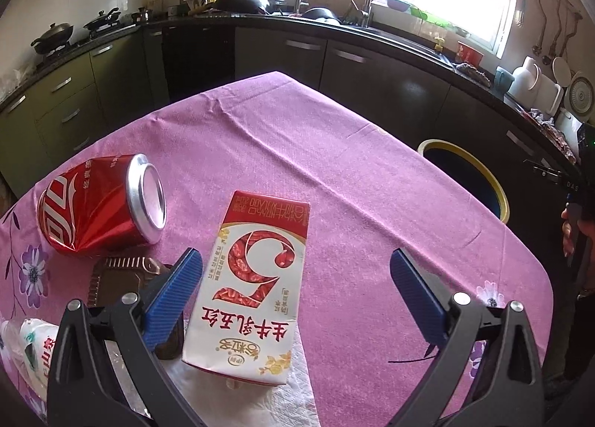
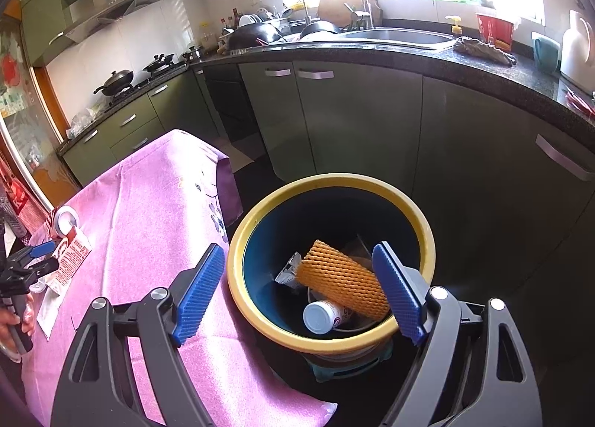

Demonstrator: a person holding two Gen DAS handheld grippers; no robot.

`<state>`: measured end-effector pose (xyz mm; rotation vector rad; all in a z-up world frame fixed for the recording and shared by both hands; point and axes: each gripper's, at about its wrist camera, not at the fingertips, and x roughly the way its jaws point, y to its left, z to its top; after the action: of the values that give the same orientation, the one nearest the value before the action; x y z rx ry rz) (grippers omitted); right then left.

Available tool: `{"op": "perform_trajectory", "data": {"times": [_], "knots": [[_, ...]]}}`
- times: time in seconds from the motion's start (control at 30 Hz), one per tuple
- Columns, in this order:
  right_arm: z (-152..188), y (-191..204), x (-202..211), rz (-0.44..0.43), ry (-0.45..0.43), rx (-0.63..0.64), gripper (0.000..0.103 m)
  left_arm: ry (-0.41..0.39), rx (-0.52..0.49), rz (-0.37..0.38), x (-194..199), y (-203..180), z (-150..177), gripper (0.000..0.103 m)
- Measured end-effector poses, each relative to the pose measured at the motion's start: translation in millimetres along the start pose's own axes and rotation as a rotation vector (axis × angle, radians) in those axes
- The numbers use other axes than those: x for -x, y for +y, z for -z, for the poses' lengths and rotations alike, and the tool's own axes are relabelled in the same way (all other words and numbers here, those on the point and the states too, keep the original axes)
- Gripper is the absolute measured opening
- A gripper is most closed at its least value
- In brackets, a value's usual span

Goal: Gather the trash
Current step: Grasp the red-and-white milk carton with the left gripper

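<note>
A red and white milk carton (image 1: 249, 289) lies flat on the purple tablecloth (image 1: 334, 166), between the jaws of my left gripper (image 1: 295, 259), which is open and empty just above it. A crushed red cola can (image 1: 100, 204) lies to the left. A brown tray (image 1: 111, 278) and a plastic bottle (image 1: 33, 349) sit at the lower left. My right gripper (image 2: 299, 256) is open and empty over the yellow-rimmed bin (image 2: 260, 315). The bin holds an orange foam net (image 2: 342, 282), a white bottle (image 2: 323, 315) and a wrapper (image 2: 288, 270).
A white paper napkin (image 1: 260, 401) lies under the carton's near end. The bin (image 1: 494, 181) stands beside the table's right edge. Dark cabinets (image 2: 353, 122) and a cluttered counter (image 1: 372, 29) with sink run behind the table. The carton (image 2: 72, 256) and can (image 2: 67, 220) also show in the right wrist view.
</note>
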<state>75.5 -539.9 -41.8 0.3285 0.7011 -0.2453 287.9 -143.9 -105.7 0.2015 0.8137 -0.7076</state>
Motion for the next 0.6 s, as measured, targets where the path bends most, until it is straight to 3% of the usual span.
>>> {"op": "perform_trajectory", "data": {"times": [0.33,0.6], "knots": [[1.3,0.9,-7.6,-0.011,0.021,0.005,0.081,0.038,-0.023,-0.041,-12.8,-8.8,2.1,0.095],[0.4,5.2,-10.5,-0.017,0.029,0.019,0.081,0.083,-0.002,-0.06,-22.9,-6.0,4.2,0.064]]}}
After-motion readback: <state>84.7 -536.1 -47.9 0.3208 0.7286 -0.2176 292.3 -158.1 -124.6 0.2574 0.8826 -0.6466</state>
